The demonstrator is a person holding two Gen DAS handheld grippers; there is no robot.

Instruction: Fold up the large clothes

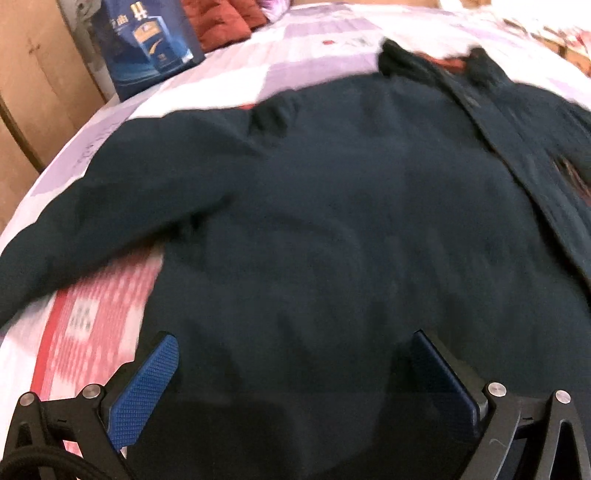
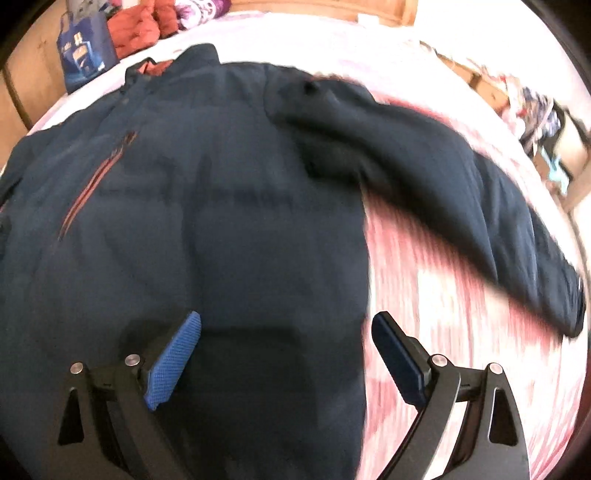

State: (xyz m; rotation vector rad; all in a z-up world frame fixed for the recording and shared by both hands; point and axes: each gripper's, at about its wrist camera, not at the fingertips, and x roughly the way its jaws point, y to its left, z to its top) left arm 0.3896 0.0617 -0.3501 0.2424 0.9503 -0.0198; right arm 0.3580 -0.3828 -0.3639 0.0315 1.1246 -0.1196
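Observation:
A large dark navy jacket (image 1: pixel 332 221) lies spread flat on a bed with a pink and white patterned sheet (image 1: pixel 85 314). Its left sleeve (image 1: pixel 110 206) stretches out toward the bed's left side. The collar (image 1: pixel 436 62) is at the far end, with the front placket running down the right. My left gripper (image 1: pixel 295 354) hangs open above the jacket's lower body, nothing between its blue pads. In the right wrist view the jacket (image 2: pixel 203 221) shows an orange zip line, and its right sleeve (image 2: pixel 461 206) angles out to the right. My right gripper (image 2: pixel 286 332) is open over the jacket's right hem edge.
A blue gift bag (image 1: pixel 147 48) stands at the bed's far left corner beside a red quilted garment (image 1: pixel 221 22). A wooden wall (image 1: pixel 33 92) runs along the left. In the right wrist view, cluttered shelves (image 2: pixel 546 140) sit beyond the bed's right side.

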